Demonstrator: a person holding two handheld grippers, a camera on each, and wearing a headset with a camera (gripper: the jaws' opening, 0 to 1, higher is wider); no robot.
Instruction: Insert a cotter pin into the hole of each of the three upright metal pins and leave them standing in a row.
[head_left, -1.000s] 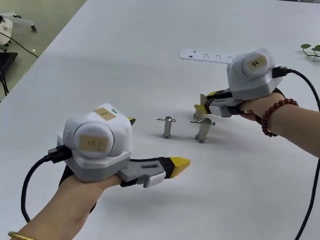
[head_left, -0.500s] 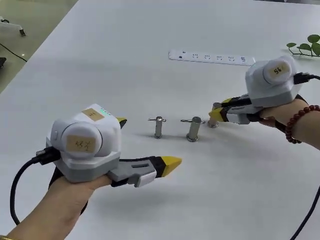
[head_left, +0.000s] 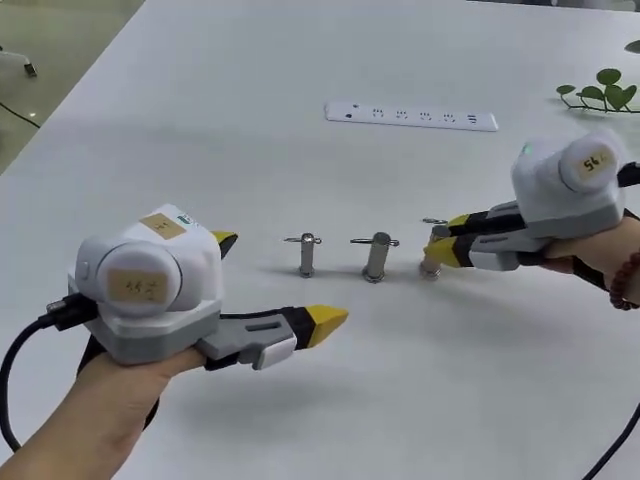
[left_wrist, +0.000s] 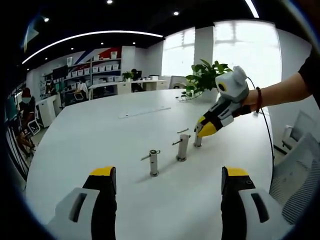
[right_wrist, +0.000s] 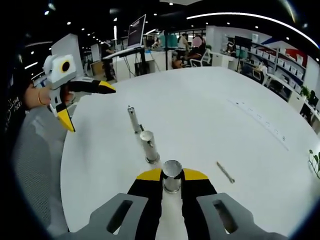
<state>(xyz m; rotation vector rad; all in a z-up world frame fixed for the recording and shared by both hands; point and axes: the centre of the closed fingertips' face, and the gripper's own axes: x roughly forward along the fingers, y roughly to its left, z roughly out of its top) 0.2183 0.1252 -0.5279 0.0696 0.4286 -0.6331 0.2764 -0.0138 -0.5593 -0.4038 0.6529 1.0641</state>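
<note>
The right gripper (head_left: 440, 252) is clamping the end pin (head_left: 429, 266) of the row.
Head view: at 3 o'clock its jaws are pressing against both sides of that upright pin, while the left gripper (head_left: 275, 282) is hanging at 8 o'clock, jaws spread wide and holding nothing. The middle pin (head_left: 376, 258) and left pin (head_left: 307, 256) are standing with inserted cotter pins (head_left: 372, 241). Left gripper view: the three pins are lining up toward 1 o'clock (above its parted jaws). Right gripper view: a loose cotter pin (right_wrist: 225, 171) is lying on the table (right_wrist: 210, 115) at 3 o'clock of the gripped pin.

White table (head_left: 300, 100), power strip (head_left: 410, 115), potted plant (left_wrist: 205, 80) — bright windows (left_wrist: 240, 45), office shelving (left_wrist: 95, 67), ceiling spotlights (left_wrist: 175, 13)
</note>
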